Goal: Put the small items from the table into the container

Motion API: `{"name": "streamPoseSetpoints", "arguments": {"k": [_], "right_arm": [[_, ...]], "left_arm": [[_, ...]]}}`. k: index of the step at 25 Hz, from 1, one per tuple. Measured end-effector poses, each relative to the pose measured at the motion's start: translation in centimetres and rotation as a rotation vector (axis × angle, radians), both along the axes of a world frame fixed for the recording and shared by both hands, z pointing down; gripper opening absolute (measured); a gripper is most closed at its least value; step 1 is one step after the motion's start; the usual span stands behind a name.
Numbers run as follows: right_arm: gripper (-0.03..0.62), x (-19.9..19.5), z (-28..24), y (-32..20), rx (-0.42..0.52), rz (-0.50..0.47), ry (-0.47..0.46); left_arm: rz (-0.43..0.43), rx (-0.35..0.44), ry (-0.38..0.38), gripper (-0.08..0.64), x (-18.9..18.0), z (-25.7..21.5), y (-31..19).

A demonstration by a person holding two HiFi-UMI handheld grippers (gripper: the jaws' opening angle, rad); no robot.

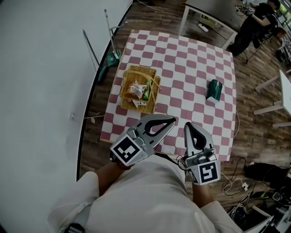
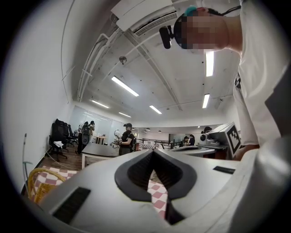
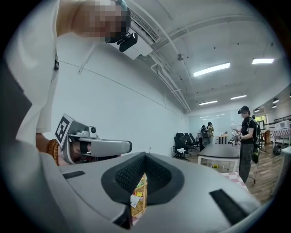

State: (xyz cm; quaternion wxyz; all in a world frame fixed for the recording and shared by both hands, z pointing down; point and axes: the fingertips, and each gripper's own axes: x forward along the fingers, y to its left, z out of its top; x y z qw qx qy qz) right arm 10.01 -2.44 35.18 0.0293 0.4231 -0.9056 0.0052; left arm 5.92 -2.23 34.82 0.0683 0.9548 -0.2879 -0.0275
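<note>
A: gripper status?
B: left gripper (image 1: 172, 120) has its jaws together with the tips meeting and nothing between them. In the left gripper view only the checkered tablecloth (image 1: 182, 63) shows through the loop behind the tips.
A: right one?
B: same. right gripper (image 1: 188, 124) is fully closed and empty. Through the slot behind its tips, the right gripper view catches a sliver of the wicker basket (image 1: 140, 68) and what's in it.
A: where are they?
B: both at the near edge of the checkered tablecloth, close to the person's body and side by side, pointing roughly level toward the far side. The left one angles in toward the right one. The tips are near each other but apart.
A: container?
B: the wicker basket sits on the left part of the cloth, near its left edge and just ahead of the left gripper. Several small packets (image 1: 138, 89) lie inside it, mostly white wrappers plus one green piece.
A: anything outside it?
B: one green packet (image 1: 214, 90) lies flat on the right side of the cloth, well apart from the basket. Neither gripper touches it.
A: surroundings?
B: wood floor (image 1: 259, 136), with a white wall (image 1: 41, 68) on the left. There are cables (image 1: 234, 175) on the floor to the person's right. A person in dark clothes (image 1: 257, 22) stands by a white table (image 1: 207, 11) at the far right.
</note>
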Motion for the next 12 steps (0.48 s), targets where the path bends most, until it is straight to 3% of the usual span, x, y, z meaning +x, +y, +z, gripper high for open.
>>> {"name": "streamPoseSetpoints", "arguments": {"k": [12], "right_arm": [[-0.009,0.66,-0.11,0.94,-0.006,0.007,-0.018]], "left_arm": [[0.006,-0.005,0.002,0.008,0.42,0.43,0.83]]}}
